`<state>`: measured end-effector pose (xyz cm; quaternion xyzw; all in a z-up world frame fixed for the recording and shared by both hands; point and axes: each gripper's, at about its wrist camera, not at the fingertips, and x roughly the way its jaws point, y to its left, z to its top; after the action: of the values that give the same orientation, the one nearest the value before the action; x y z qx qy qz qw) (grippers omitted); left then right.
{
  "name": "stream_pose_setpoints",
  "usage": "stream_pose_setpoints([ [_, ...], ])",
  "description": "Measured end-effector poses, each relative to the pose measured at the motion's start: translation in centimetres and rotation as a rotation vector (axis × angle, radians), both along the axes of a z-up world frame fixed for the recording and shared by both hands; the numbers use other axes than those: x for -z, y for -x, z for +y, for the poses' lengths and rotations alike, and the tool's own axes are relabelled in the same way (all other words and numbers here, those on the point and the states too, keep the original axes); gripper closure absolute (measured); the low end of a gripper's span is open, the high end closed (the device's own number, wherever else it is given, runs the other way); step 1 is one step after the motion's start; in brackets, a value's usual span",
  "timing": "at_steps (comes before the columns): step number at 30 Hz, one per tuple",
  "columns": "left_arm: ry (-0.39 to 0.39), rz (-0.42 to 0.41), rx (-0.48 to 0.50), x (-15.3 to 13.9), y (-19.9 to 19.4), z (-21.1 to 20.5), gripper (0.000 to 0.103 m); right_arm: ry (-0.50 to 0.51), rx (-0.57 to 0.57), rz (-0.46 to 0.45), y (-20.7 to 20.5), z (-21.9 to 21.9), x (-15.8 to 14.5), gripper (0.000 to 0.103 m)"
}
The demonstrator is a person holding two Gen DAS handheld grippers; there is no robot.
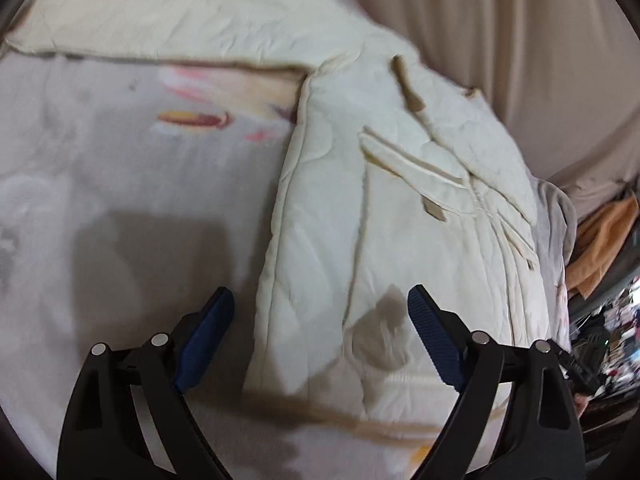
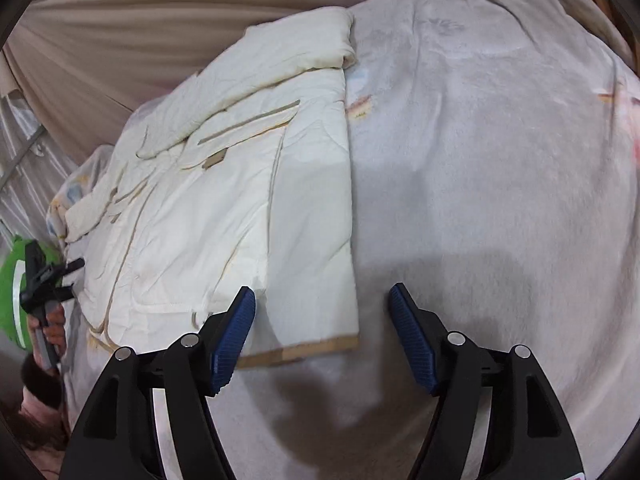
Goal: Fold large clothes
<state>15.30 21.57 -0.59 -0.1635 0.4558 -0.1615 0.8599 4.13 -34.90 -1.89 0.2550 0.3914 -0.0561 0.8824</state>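
Observation:
A cream padded coat lies flat on a grey blanket, with one sleeve stretched out to the far left. My left gripper hangs open over the coat's near left edge, and nothing sits between its blue pads. In the right wrist view the coat fills the left half, its tan hem nearest. My right gripper is open above the hem's right corner, with the left pad over the cloth. The left gripper, green-bodied and held by a hand, shows at the far left.
A beige curtain hangs behind the bed. The grey blanket spreads wide to the right of the coat. An orange cloth and cluttered items lie beyond the bed's right edge.

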Motion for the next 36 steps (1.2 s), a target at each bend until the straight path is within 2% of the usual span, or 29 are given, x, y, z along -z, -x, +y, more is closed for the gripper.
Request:
stream_pose_setpoints([
  [1, -0.021, -0.004, 0.022, 0.0, 0.3, -0.8, 0.029, 0.011, 0.003, 0.002, 0.0, 0.3, -0.1, 0.039],
  [2, -0.02, 0.004, 0.044, -0.2, 0.4, -1.3, 0.051, 0.017, 0.006, 0.004, -0.2, 0.5, -0.3, 0.07],
  [3, -0.037, 0.013, 0.044, -0.4, 0.4, -1.8, 0.058, -0.003, 0.001, -0.002, -0.5, 0.5, -0.4, 0.087],
  [4, -0.064, 0.011, 0.046, -0.7, 0.6, -2.2, 0.076, -0.038, -0.001, -0.011, -0.8, 0.4, -0.7, 0.094],
  [5, -0.086, 0.001, 0.053, -1.3, 1.0, -2.4, 0.084, -0.037, 0.02, -0.027, -0.6, 0.6, -1.4, 0.096],
  [6, -0.106, -0.02, 0.052, -2.0, 1.7, -2.6, 0.086, -0.015, 0.027, -0.043, -0.4, 0.9, -2.2, 0.096],
  [7, -0.115, -0.04, 0.053, -2.9, 2.5, -2.5, 0.093, 0.01, 0.029, -0.071, 0.5, 1.4, -3.2, 0.097],
  [11, -0.107, -0.061, 0.089, -5.0, 6.5, -0.7, 0.095, 0.034, 0.017, -0.163, 5.4, 3.5, -6.5, 0.097],
  [13, -0.123, -0.042, 0.117, -4.9, 9.4, 0.1, 0.095, 0.048, 0.014, -0.154, 8.1, 4.4, -6.6, 0.097],
  [15, -0.132, 0.001, 0.145, -3.8, 11.7, 0.1, 0.094, 0.063, 0.027, -0.103, 11.4, 5.1, -5.3, 0.097],
  [18, -0.148, 0.084, 0.182, -1.4, 14.6, 0.4, 0.09, 0.071, 0.039, 0.021, 14.9, 6.0, -1.5, 0.096],
  [19, -0.157, 0.076, 0.174, -1.4, 15.0, 0.5, 0.088, 0.061, 0.041, 0.054, 15.6, 6.1, -0.4, 0.092],
  [21, -0.148, 0.032, 0.155, -2.8, 15.5, 0.6, 0.085, 0.062, 0.066, 0.063, 16.1, 5.8, -0.2, 0.084],
  [22, -0.125, 0.006, 0.156, -4.0, 15.5, 0.7, 0.084, 0.069, 0.074, 0.059, 16.1, 5.6, -0.9, 0.084],
  [24, -0.079, -0.064, 0.173, -6.7, 14.9, 0.3, 0.071, 0.121, 0.1, -0.002, 15.8, 5.1, -3.5, 0.081],
  [25, -0.064, -0.107, 0.18, -8.3, 14.1, -0.1, 0.055, 0.159, 0.11, -0.045, 15.2, 4.7, -5.2, 0.07],
  [26, -0.055, -0.155, 0.18, -9.7, 13.5, -0.5, 0.04, 0.185, 0.12, -0.08, 14.7, 4.5, -6.5, 0.054],
  [27, -0.042, -0.212, 0.17, -11.0, 12.6, -1.4, 0.035, 0.214, 0.134, -0.126, 14.0, 3.9, -7.7, 0.047],
  [29, -0.022, -0.279, 0.184, -12.5, 10.2, -2.9, 0.015, 0.257, 0.158, -0.203, 11.7, 2.3, -9.4, 0.039],
  [30, -0.02, -0.301, 0.181, -12.7, 8.3, -3.6, 0.014, 0.255, 0.155, -0.222, 10.1, 1.4, -9.8, 0.038],
  [32, -0.031, -0.29, 0.165, -12.1, 4.1, -5.5, 0.014, 0.22, 0.166, -0.238, 6.5, -0.4, -9.9, 0.037],
  [36, -0.004, -0.151, 0.155, -8.2, -3.8, -8.4, 0.014, 0.135, 0.193, -0.216, -1.3, -4.1, -8.3, 0.036],
])
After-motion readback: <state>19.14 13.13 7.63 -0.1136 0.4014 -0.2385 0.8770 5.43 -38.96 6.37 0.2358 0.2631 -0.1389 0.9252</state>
